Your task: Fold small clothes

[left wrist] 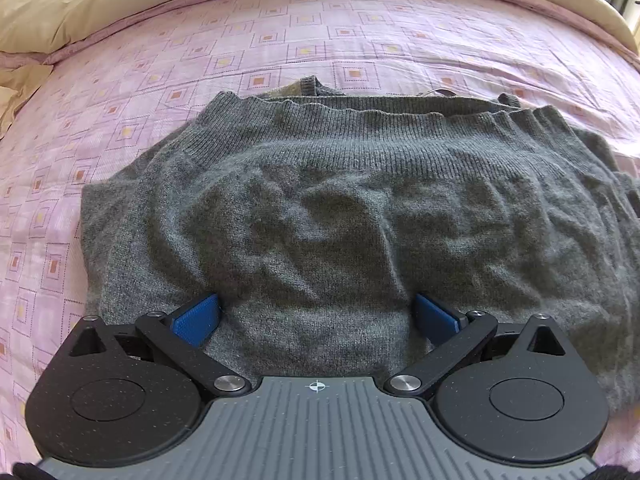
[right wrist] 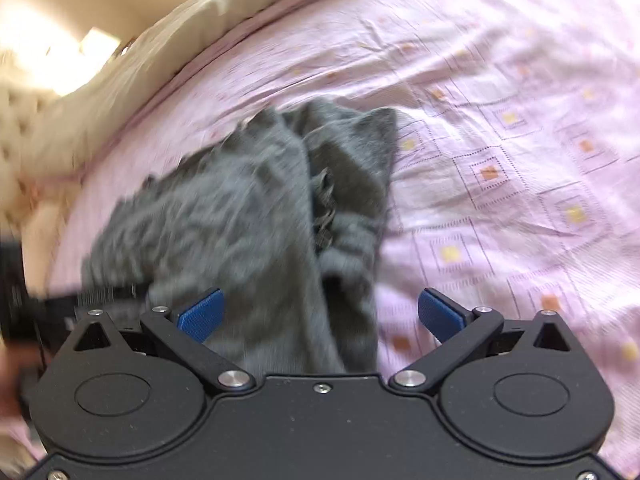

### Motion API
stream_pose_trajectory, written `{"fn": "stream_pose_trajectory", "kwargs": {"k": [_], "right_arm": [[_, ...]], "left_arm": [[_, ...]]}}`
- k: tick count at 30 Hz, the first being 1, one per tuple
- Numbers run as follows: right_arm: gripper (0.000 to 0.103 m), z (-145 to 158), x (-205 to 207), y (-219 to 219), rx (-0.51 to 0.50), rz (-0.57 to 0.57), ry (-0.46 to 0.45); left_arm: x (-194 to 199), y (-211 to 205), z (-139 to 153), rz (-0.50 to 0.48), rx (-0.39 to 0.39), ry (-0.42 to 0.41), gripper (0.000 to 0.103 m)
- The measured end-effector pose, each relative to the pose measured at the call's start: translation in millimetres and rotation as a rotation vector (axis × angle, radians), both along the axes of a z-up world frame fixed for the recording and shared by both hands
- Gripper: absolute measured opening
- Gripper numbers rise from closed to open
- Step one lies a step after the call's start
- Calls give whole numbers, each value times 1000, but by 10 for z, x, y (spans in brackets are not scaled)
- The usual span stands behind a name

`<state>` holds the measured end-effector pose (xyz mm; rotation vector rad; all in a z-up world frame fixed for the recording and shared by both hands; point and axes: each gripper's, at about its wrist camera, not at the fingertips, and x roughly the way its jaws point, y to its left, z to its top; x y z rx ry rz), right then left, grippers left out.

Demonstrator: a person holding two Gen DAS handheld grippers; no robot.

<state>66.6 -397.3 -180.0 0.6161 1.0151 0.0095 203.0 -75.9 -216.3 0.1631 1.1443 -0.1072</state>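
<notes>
I am looking at the gray sweater (left wrist: 340,208) lying part-folded on the bed (left wrist: 280,40), just ahead of my left hand-held gripper (left wrist: 316,314). Both it and my right hand-held gripper (right wrist: 320,312) are gaping wide, holding nothing, so I think more folding is waiting.

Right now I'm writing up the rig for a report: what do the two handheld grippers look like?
Both are alike: the left gripper and the right gripper each have black link arms with silver pivot screws, round black discs either side, and blue textured finger pads. The left one's centre plate is ribbed grey with a small crosshair mark; the right one's is plain black with a screw.
</notes>
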Motion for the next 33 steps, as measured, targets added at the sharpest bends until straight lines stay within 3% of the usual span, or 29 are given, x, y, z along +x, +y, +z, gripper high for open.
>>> {"fn": "stream_pose_trajectory", "kwargs": {"k": [6,11,13,17,24,29,33], "right_arm": [[103,-142,355,-178,109,11,-34],[103,-175,570,-143,108,78,-73],[103,-180,563,-126,99,96,-91],[103,-211,459,-124,93,126,-154],[103,-196,457,-130,89,135,-155],[103,-239,449,-170,118,134,-171],[103,-237,440,-178,125,136,-177]], "left_arm": [[35,-20,-3,4,4,11,103],[172,-11,82,29,-4,68,102],[220,-28,204,64,-37,37,101],[472,-210,311,41,-82,16,101],[886,-600,45,-46,31,40,103],[1031,-536,-50,2,-21,40,103],[1109,-593,-46,-30,2,50,103]]}}
